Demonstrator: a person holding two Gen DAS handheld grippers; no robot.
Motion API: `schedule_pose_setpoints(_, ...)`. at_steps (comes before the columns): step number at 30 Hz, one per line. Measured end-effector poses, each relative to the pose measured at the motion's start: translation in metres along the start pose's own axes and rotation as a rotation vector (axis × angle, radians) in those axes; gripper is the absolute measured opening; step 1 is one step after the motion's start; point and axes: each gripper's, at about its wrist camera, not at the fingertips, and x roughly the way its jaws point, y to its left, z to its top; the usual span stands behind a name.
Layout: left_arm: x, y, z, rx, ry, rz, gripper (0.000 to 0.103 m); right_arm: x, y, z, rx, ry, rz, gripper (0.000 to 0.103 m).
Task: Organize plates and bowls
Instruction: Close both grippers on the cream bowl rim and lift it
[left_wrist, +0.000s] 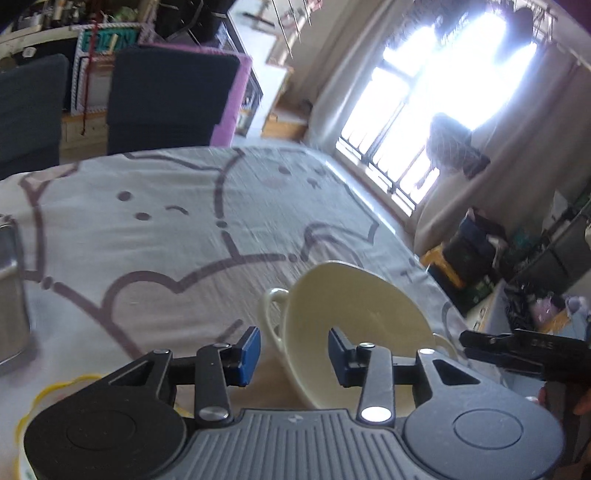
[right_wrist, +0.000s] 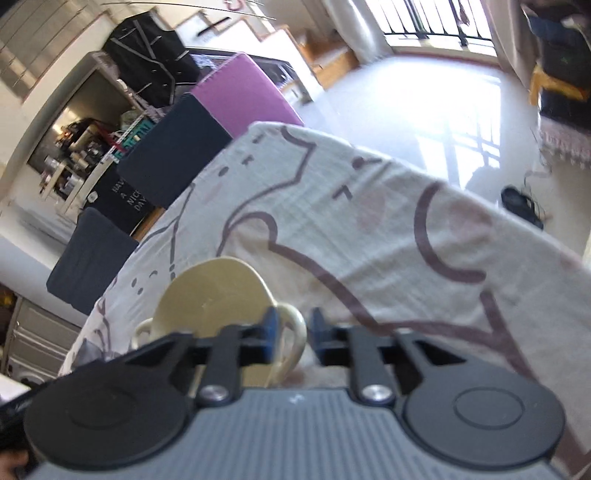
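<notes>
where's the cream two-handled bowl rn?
The cream bowl sits tilted on the cartoon tablecloth, low centre in both wrist views, just ahead of the left gripper.

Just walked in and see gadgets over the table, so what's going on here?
A person is working two handheld grippers over a table covered with a cartoon-print cloth. A cream ceramic bowl with two loop handles sits tilted on the cloth. The left gripper straddles its near rim, jaws apart and not pressing. The right gripper has one finger through a handle, jaws apart too. A steel container stands at the left.
</notes>
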Motion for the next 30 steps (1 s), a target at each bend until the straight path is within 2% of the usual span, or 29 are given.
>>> schedule_pose_setpoints(1,0.006,-0.001,0.003,0.010,0.012,0.011,0.042,-0.001,0.002,-0.001,-0.034,-0.002,-0.014,0.052)
schedule_pose_setpoints(4,0.020,-0.001,0.010,0.029,0.047,0.047,0.041,0.007,0.008,0.000,-0.073,0.033,-0.045,0.053)
schedule_pose_setpoints(8,0.033,0.006,0.019,0.042,0.087,0.074,0.038,0.026,0.018,0.003,-0.096,0.081,-0.016,0.052)
schedule_pose_setpoints(10,0.038,0.009,0.024,0.048,0.107,0.075,0.028,0.034,0.021,0.003,-0.096,0.102,-0.021,0.037)
schedule_pose_setpoints(11,0.040,0.009,0.027,0.052,0.114,0.076,0.022,0.037,0.023,0.003,-0.097,0.110,-0.023,0.035)
schedule_pose_setpoints(13,0.045,0.010,0.032,0.063,0.132,0.069,0.016,0.043,0.024,0.003,-0.099,0.123,-0.038,0.030)
schedule_pose_setpoints(21,0.065,0.010,0.039,0.101,0.201,0.054,0.011,0.050,0.020,0.006,-0.097,0.143,-0.030,0.028)
schedule_pose_setpoints(25,0.067,0.014,0.042,0.085,0.220,0.039,0.015,0.052,0.018,0.007,-0.082,0.160,-0.014,0.028)
schedule_pose_setpoints(27,0.066,0.016,0.042,0.085,0.232,0.054,0.027,0.052,0.016,0.007,-0.081,0.164,-0.007,0.028)
schedule_pose_setpoints(30,0.061,0.021,0.045,0.085,0.227,0.066,0.038,0.050,0.012,0.008,-0.063,0.175,0.013,0.028)
